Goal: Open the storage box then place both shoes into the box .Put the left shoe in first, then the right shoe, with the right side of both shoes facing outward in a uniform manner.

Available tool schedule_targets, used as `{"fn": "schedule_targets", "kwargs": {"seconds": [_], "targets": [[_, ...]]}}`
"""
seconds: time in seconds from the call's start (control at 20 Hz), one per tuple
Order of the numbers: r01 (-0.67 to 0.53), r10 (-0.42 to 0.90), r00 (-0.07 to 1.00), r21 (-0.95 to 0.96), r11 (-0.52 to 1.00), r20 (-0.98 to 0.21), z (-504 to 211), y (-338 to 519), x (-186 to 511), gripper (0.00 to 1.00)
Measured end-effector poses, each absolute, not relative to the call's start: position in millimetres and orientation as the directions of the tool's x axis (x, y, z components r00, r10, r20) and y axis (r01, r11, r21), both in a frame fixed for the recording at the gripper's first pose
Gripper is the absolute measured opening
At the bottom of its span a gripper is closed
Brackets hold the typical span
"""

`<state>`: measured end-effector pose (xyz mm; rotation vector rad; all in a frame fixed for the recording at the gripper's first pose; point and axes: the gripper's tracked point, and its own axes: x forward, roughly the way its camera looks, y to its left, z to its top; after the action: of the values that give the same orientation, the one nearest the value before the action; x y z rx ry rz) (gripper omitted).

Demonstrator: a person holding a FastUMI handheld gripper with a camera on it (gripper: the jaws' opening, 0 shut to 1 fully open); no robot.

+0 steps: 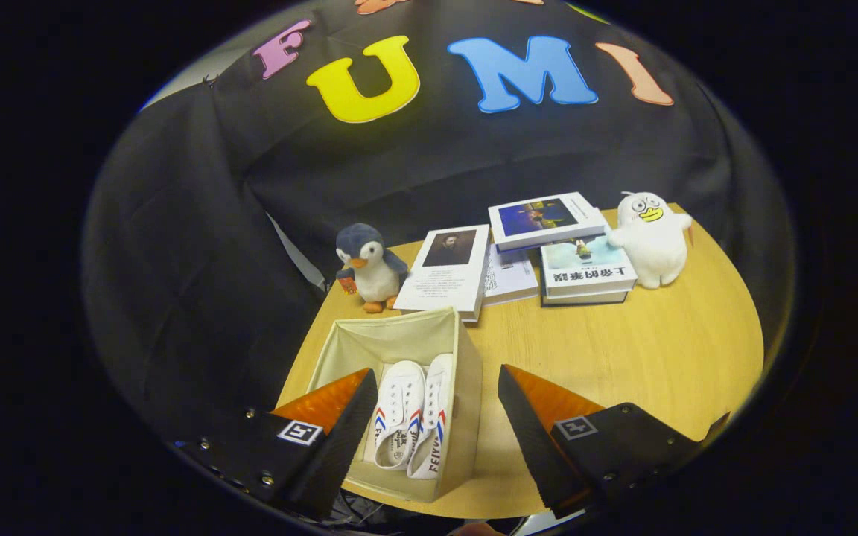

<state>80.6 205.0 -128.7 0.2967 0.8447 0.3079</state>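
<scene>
An open beige fabric storage box (466, 357) stands on the wooden table (660, 357), below and between my fingers. Two white canvas shoes with red and blue stripes lie inside it side by side: one shoe (397, 413) on the left, the other shoe (433, 417) on its side against it. My gripper (436, 420) hovers above the box, open wide, with nothing held between its fingers.
Beyond the box stand a blue-grey penguin plush (369, 268), a white book (447, 272), a stack of books (570, 249) and a white duck plush (651, 240). Bare tabletop stretches to the right of the box. The black cloth wall rises behind the table.
</scene>
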Motion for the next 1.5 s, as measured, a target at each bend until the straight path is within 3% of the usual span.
{"fn": "schedule_targets", "kwargs": {"seconds": [0.85, 1.2, 1.5], "targets": [[-0.048, 0.090, 0.885, 0.102, 0.994, -0.458, -30, 3, 61, 0.98], [-0.023, 0.054, 0.960, 0.114, 0.993, -0.274, 2, -21, 53, 0.97], [-0.017, 0.045, 0.975, 0.131, 0.991, -0.216, 11, -28, 55, 0.98]]}}
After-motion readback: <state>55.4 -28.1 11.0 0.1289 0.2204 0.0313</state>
